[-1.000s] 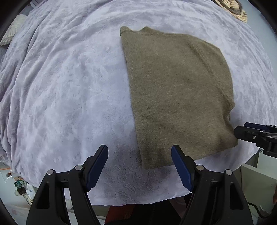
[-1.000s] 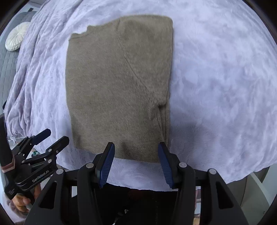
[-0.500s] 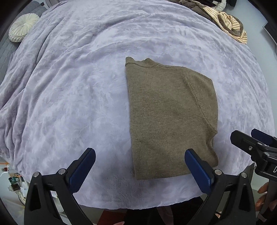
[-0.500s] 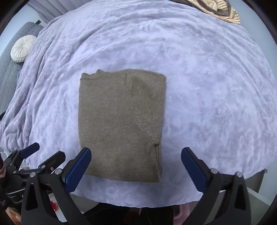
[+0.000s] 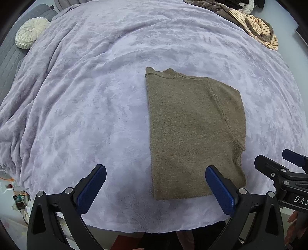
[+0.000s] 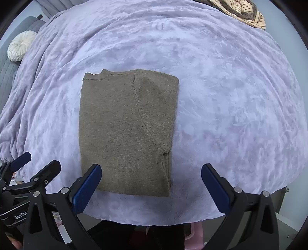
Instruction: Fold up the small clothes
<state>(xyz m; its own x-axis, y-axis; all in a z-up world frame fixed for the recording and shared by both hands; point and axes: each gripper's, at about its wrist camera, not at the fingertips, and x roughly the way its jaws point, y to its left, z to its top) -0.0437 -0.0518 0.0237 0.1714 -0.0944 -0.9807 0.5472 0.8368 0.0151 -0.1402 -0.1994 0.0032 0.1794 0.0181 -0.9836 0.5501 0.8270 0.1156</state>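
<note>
An olive-brown knit sweater lies folded into a neat rectangle on the lilac bedspread, its neckline at the far end. My left gripper hangs open above the bed's near edge, over the sweater's near left corner, with nothing between its blue pads. My right gripper is open too, above the sweater's near right corner and clear of the cloth. Each gripper shows at the edge of the other's view: the right gripper and the left gripper.
A round cream cushion rests on a grey quilt at the far left. A heap of striped and brown clothes lies at the far right corner of the bed. The bed's near edge drops off just below the grippers.
Both grippers opened wide and lifted away from the sweater's near edge, so the sweater looks smaller and more of the bed shows. The sweater lies still.
</note>
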